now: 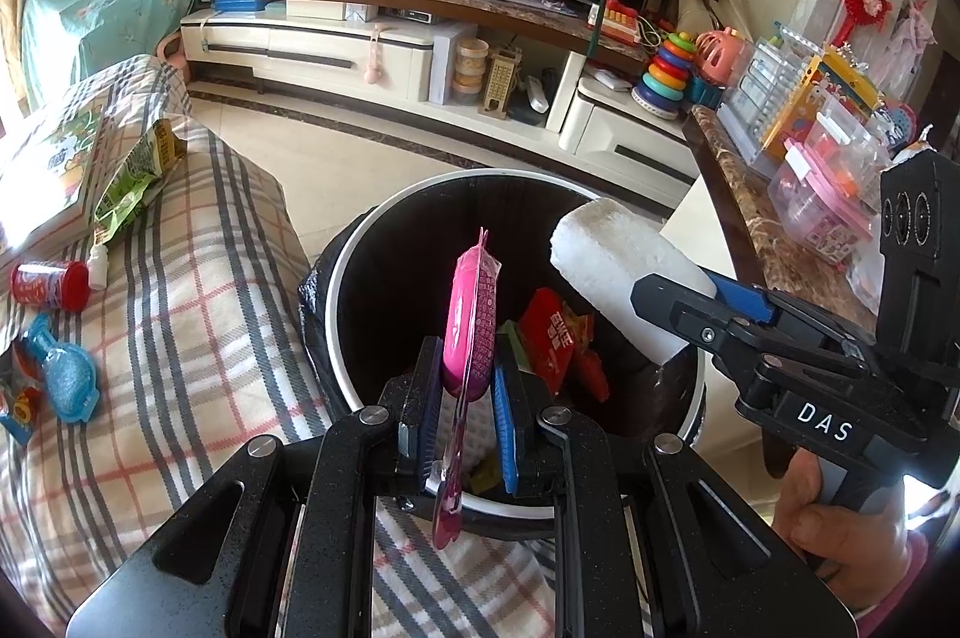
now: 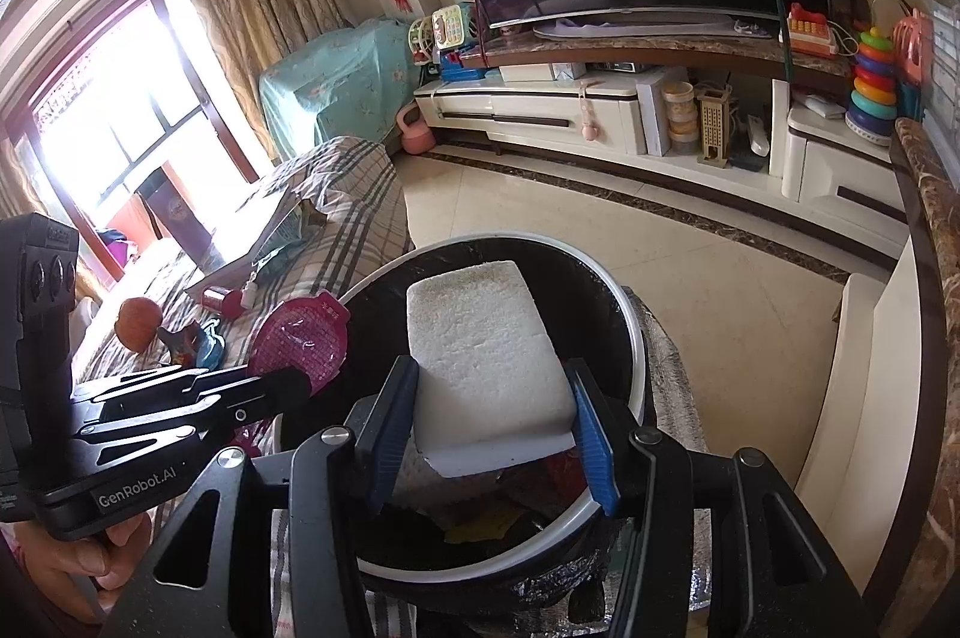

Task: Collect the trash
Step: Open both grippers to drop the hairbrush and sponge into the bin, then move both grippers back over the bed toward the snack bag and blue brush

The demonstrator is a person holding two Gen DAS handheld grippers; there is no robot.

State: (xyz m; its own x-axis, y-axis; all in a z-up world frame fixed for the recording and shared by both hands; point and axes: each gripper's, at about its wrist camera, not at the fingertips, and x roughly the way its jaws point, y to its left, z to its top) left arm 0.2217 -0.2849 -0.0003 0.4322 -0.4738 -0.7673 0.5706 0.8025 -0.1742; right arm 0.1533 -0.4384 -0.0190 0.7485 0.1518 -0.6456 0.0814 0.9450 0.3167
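A round black trash bin [image 1: 336, 272] with a white rim [image 2: 630, 314] stands on the floor between the sofa and a side table, with red wrappers [image 1: 555, 338] inside. My left gripper [image 1: 465, 380] is shut on a flat pink blister pack [image 1: 471, 320], held on edge over the bin's mouth; in the right wrist view the pink pack [image 2: 300, 344] shows at the left. My right gripper [image 2: 492, 398] is shut on a white foam block [image 2: 480, 338], also above the bin; the left wrist view shows this foam block [image 1: 624, 266] jutting over the rim from the right.
A plaid-covered sofa [image 1: 198, 290] on the left carries a green snack bag [image 1: 135, 176], a red cup [image 1: 51, 284], a small white bottle [image 1: 98, 266] and a blue toy [image 1: 66, 374]. A marble-topped table [image 1: 756, 218] with plastic boxes stands right. A TV stand [image 1: 384, 44] lies beyond the tiled floor.
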